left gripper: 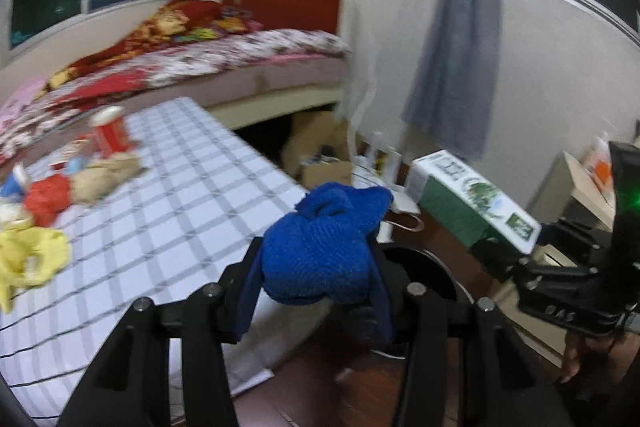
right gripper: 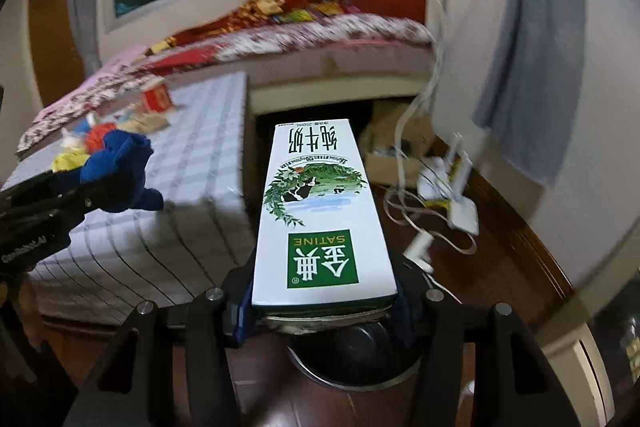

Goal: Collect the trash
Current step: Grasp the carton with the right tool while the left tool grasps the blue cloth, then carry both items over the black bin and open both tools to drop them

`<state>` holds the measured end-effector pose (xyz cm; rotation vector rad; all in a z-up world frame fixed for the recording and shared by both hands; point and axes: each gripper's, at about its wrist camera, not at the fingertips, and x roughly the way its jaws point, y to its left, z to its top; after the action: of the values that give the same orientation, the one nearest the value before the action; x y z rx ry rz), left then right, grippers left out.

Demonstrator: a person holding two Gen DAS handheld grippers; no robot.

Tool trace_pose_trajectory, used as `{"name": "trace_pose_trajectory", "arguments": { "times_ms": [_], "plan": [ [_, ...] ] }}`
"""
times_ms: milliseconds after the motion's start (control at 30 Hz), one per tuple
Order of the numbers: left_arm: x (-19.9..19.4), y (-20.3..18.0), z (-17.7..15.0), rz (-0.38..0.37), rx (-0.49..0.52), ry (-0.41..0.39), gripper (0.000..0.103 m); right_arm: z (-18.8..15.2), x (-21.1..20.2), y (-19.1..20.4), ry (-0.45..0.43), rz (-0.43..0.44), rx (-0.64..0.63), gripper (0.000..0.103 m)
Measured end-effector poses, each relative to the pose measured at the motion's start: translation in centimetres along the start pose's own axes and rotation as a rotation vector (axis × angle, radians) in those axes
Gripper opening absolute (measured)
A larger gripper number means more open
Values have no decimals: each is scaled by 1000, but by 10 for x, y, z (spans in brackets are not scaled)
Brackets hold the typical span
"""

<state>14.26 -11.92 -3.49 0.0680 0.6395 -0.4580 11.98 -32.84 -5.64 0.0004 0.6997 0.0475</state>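
The left gripper clamps a crumpled blue cloth between its fingers beside the checked bench, while the right gripper clamps a milk carton lengthwise above a dark bin.

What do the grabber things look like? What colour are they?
Both are black. The left gripper and right gripper have angular black linkage bars joined by round silver bolts, with dark blue pads on the fingers. Seen from the side, one has white lettering on its body and a green light glowing on top.
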Motion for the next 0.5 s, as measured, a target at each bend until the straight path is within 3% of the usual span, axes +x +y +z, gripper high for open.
{"name": "trace_pose_trajectory", "arguments": {
  "times_ms": [200,500],
  "plan": [
    [40,-41,-10,-112,19,94,49,-29,16,-35,89,-23,-6,56],
    [104,-59,-31,-205,-24,260,52,-49,67,-63,211,17,-29,56]
  ]
}}
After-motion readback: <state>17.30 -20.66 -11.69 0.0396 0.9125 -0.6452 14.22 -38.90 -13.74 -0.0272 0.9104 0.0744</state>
